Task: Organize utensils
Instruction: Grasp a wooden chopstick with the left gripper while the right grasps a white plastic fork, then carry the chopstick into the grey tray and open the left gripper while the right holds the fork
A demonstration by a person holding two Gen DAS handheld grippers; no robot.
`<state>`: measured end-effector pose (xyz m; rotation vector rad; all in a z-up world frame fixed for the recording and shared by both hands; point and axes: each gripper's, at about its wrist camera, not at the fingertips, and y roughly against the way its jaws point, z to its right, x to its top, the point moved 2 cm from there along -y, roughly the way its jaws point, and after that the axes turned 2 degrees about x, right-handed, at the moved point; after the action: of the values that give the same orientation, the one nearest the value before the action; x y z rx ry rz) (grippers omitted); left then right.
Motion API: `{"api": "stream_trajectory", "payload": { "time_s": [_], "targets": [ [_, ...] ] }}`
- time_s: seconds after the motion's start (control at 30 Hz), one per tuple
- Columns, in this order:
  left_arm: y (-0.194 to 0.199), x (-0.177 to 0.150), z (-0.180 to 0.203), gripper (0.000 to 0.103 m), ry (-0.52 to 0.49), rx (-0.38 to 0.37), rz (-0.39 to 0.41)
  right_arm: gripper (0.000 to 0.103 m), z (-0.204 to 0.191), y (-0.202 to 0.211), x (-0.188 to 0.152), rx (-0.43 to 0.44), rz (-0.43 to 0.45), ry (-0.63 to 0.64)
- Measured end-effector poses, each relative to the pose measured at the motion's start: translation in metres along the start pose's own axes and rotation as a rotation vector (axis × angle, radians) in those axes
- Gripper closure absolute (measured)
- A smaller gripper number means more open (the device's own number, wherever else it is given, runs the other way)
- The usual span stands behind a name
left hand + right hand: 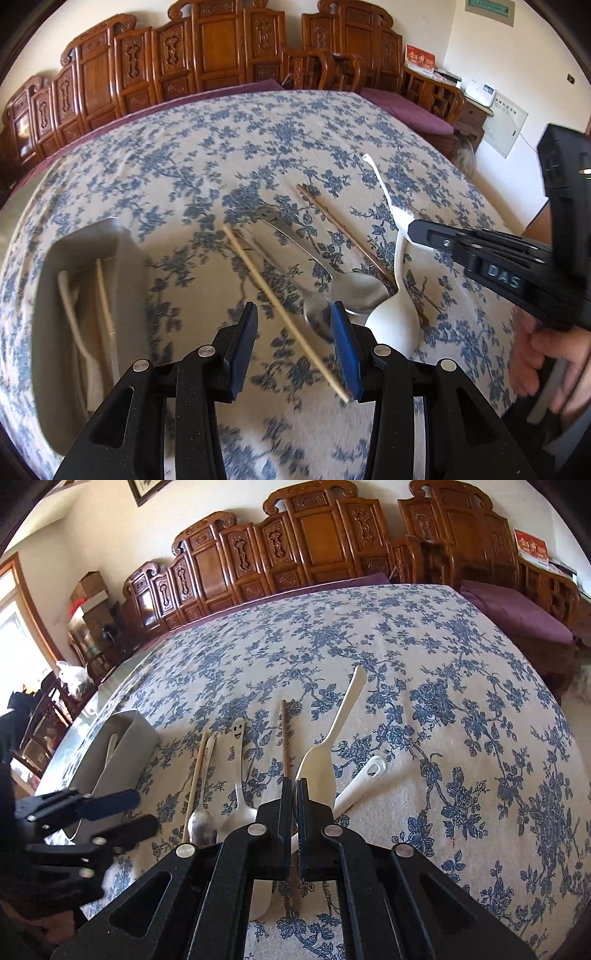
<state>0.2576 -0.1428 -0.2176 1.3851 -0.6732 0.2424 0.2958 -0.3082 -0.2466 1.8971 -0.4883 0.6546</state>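
- Pale bamboo chopstick lies slantwise on the blue-flowered tablecloth over the tabletop, its near part passing between the blue pads of the left gripper, which stands part-spread and presses on nothing.
- Just beside it lie two steel spoons, a dark brown chopstick and a white plastic spoon.
- Left of them stands the grey rectangular utensil holder, already containing a pale stick and a white handle.
- Right gripper has its jaws pressed together; a cream plastic rice paddle sits right at its tips, but whether it is pinched I cannot tell.
- To do the pick well, I judge the left gripper should centre on the chopstick alone, keep its right pad clear of the neighbouring spoon bowl, and close near mid-length so it does not tip.
- Both grippers work close together, so leave room.
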Motion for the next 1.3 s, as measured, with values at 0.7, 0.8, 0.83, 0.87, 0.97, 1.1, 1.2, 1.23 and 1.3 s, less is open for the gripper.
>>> {"api": "stream_trajectory", "payload": {
  "time_s": [0.7,0.8,0.83,0.87,0.97,1.1,1.2,1.23,1.3],
  "targets": [
    [-0.054,0.011,0.003,0.075,0.078,-0.059,-0.083,0.1,-0.007,-0.001,0.005,0.033,0.011,-0.004],
    [-0.056,0.013,0.007,0.076,0.066,-0.044,-0.085,0.1,-0.007,-0.001,0.004,0.032,0.009,-0.002],
    [-0.056,0.013,0.006,0.077,0.065,-0.044,-0.084,0.1,-0.007,-0.001,0.004,0.033,0.009,-0.003],
    [-0.056,0.012,0.006,0.079,0.067,-0.045,-0.083,0.1,-0.007,-0.001,0.004,0.033,0.009,-0.004],
    [-0.055,0.01,0.004,0.089,0.074,-0.057,-0.089,0.1,-0.008,-0.002,0.004,0.034,0.008,-0.002],
    [-0.053,0.008,0.0,0.099,0.092,-0.079,-0.103,0.1,-0.011,-0.004,0.004,0.035,0.005,0.003],
    [-0.048,0.007,-0.002,0.099,0.09,-0.079,-0.098,0.1,-0.016,-0.007,0.004,0.034,0.0,0.009],
    [-0.045,0.007,-0.002,0.099,0.089,-0.081,-0.095,0.1,-0.018,-0.008,0.004,0.035,-0.002,0.012],
    [-0.039,0.007,-0.004,0.099,0.089,-0.086,-0.087,0.1,-0.023,-0.01,0.004,0.032,-0.007,0.022]
  ]
}}
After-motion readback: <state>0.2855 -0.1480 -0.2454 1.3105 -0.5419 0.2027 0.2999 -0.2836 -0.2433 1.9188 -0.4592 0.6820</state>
